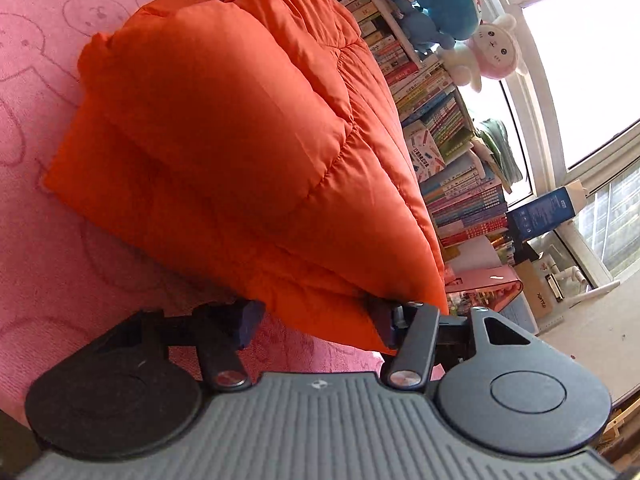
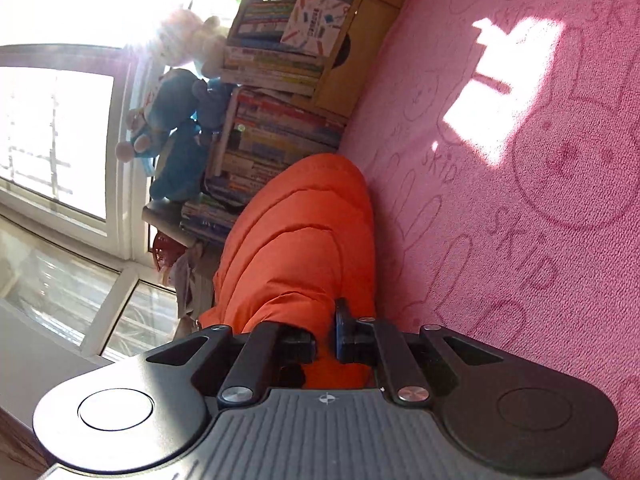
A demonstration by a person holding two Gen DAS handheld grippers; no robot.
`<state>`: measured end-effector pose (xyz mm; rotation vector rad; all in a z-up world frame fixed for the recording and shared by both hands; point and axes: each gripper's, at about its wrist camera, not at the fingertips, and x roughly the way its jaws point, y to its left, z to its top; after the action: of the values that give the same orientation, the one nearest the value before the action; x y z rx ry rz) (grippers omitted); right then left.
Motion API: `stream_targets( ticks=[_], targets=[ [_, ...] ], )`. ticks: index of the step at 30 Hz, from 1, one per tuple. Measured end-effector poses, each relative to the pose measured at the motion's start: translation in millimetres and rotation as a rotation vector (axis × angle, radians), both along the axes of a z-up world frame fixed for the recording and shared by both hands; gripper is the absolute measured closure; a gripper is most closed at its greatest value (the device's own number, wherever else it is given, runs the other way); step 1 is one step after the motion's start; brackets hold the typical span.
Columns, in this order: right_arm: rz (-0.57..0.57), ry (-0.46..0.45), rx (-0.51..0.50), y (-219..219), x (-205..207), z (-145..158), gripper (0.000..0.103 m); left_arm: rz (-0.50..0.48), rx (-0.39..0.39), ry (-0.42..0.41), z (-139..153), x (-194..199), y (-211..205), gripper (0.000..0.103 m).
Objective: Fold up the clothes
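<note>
An orange puffer jacket (image 1: 240,128) lies bunched on a pink cloth (image 1: 52,240) with cartoon prints. My left gripper (image 1: 316,320) is open, its jaws wide apart around the jacket's near edge; one fingertip (image 1: 250,318) rests on the cloth, the other (image 1: 382,320) is pressed under the jacket's hem. In the right wrist view the jacket (image 2: 304,232) runs away from the camera. My right gripper (image 2: 324,340) is shut on a fold of the orange jacket, fabric pinched between the jaws.
Stacks of books (image 1: 448,136) line the far side of the cloth, with blue plush toys (image 1: 440,4) and a white-pink plush rabbit (image 1: 492,52) on top. A bright window (image 2: 56,132) lies beyond. A sunlit patch (image 2: 504,92) falls on the pink cloth (image 2: 520,220).
</note>
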<state>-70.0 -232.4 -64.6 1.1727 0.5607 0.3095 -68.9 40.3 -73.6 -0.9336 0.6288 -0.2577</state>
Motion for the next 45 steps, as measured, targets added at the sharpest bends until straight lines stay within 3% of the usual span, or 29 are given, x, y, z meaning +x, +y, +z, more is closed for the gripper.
stream_targets(
  ticks=[3,5,7,9,10,13,19,21,22,24,26,29,33,36,38,41,42,44,45],
  targets=[
    [-0.018,-0.017,-0.050,3.4,-2.6,1.5,0.093,0.059,0.015,0.027,-3.3,-0.5,4.7,0.072],
    [-0.043,-0.041,-0.205,11.9,-8.6,9.8,0.093,0.082,0.022,0.051,-5.5,0.3,12.5,0.083],
    [-0.062,-0.071,-0.373,23.1,-16.0,16.3,0.093,0.104,0.040,0.068,-6.1,-0.1,20.7,0.086],
    [-0.063,-0.104,-0.519,36.0,-22.4,19.6,0.092,0.135,0.115,0.055,-0.5,-3.6,24.8,0.087],
    [-0.060,-0.119,-0.572,42.1,-24.4,20.8,0.092,0.155,0.164,0.054,3.4,-5.1,29.1,0.087],
    [-0.059,-0.168,-0.734,61.6,-31.8,23.8,0.090,0.200,0.206,0.064,7.3,-4.0,43.4,0.088],
    [-0.030,-0.219,-0.862,81.4,-40.4,25.3,0.087,0.312,0.333,0.075,15.8,-5.9,74.6,0.088],
    [-0.028,-0.226,-0.890,85.8,-43.2,25.2,0.088,0.439,0.453,0.111,19.2,-11.6,88.8,0.092],
    [-0.034,-0.227,-0.905,87.7,-43.9,25.0,0.087,0.514,0.524,0.136,21.1,-13.9,95.8,0.103],
    [-0.053,-0.216,-0.924,87.4,-44.5,23.5,0.088,0.554,0.543,0.153,21.6,-21.0,122.9,0.103],
    [-0.052,-0.202,-0.900,82.1,-42.4,20.4,0.088,0.457,0.441,0.093,27.2,-33.4,142.2,0.099],
    [-0.042,-0.194,-0.882,80.9,-41.6,17.2,0.088,0.345,0.500,-0.043,46.1,-45.0,114.9,0.099],
    [-0.035,-0.200,-0.898,82.7,-42.6,16.5,0.088,0.266,0.628,-0.246,75.6,-53.5,66.0,0.093],
    [-0.030,-0.203,-0.902,81.6,-42.3,16.7,0.088,0.213,0.712,-0.416,94.6,-55.9,36.9,0.080],
    [-0.031,-0.208,-0.912,82.2,-42.7,16.4,0.088,0.210,0.823,-0.497,98.9,-50.3,16.7,0.073],
    [-0.037,-0.220,-0.939,84.4,-44.1,16.5,0.088,0.229,0.998,-0.472,89.4,-22.5,-4.2,0.072],
    [-0.040,-0.229,-0.959,85.4,-45.1,16.8,0.088,0.220,1.032,-0.428,82.7,-9.6,-7.3,0.072],
    [-0.052,-0.256,-1.030,88.9,-48.8,17.7,0.085,0.191,1.055,-0.315,65.6,13.2,-4.5,0.072],
    [-0.062,-0.278,-1.090,93.2,-51.2,18.0,0.078,0.177,1.054,-0.289,59.8,19.3,-3.6,0.072]
  ],
)
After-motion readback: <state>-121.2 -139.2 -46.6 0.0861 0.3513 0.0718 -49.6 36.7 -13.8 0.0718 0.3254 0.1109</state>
